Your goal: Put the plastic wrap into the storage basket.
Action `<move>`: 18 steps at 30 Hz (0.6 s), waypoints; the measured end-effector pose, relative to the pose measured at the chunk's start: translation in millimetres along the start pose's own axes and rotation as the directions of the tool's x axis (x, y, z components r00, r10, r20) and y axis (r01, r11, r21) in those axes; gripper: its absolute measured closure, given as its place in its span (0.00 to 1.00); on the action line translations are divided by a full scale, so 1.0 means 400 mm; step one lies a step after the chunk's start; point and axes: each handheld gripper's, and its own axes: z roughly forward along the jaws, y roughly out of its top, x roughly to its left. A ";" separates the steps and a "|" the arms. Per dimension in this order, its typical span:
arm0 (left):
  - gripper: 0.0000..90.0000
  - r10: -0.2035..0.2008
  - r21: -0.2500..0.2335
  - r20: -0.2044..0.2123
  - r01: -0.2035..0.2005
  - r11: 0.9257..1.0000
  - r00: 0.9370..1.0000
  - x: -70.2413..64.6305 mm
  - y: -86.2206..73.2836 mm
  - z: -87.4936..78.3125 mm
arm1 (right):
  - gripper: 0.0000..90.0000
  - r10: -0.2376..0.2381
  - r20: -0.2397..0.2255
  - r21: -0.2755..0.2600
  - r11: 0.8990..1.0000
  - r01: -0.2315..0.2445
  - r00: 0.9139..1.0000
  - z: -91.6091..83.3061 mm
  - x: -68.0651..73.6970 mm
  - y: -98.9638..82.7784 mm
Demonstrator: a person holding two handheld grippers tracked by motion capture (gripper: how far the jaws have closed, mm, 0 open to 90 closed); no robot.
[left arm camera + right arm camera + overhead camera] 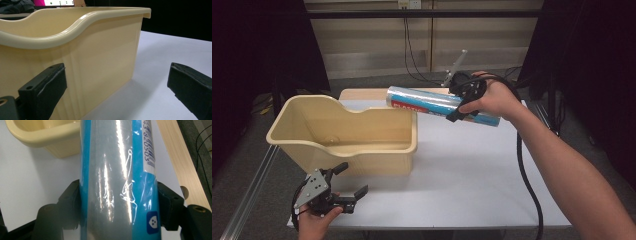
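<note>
A white table (462, 170) is seen, a pale wooden board (362, 93) lying along its far edge, grey floor and a beige wall with hanging cables behind. A cream tub (377, 150) stands on the table's left part. The roll (432, 102) is clamped by the right gripper (464, 102) and held tilted above the tub's far right corner. The left gripper (344, 185) is spread wide, empty, just before the tub's near wall.
</note>
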 end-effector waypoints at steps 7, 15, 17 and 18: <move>0.03 0.002 -0.002 0.004 -0.002 1.000 1.000 0.000 0.001 -0.001 | 0.36 -0.023 -0.012 0.000 1.000 0.023 1.000 0.019 0.010 0.038; 0.03 0.003 -0.010 0.002 -0.003 1.000 1.000 0.003 0.002 -0.007 | 0.36 -0.047 -0.014 0.005 0.999 0.048 0.999 0.048 0.021 0.077; 0.03 0.004 -0.008 0.003 -0.004 1.000 1.000 0.003 0.002 -0.007 | 0.36 -0.047 -0.023 0.004 0.999 0.047 0.999 0.057 0.023 0.086; 0.03 0.005 -0.008 0.004 -0.005 1.000 1.000 0.002 0.002 -0.007 | 0.36 -0.058 -0.023 0.006 0.998 0.058 0.998 0.061 0.024 0.091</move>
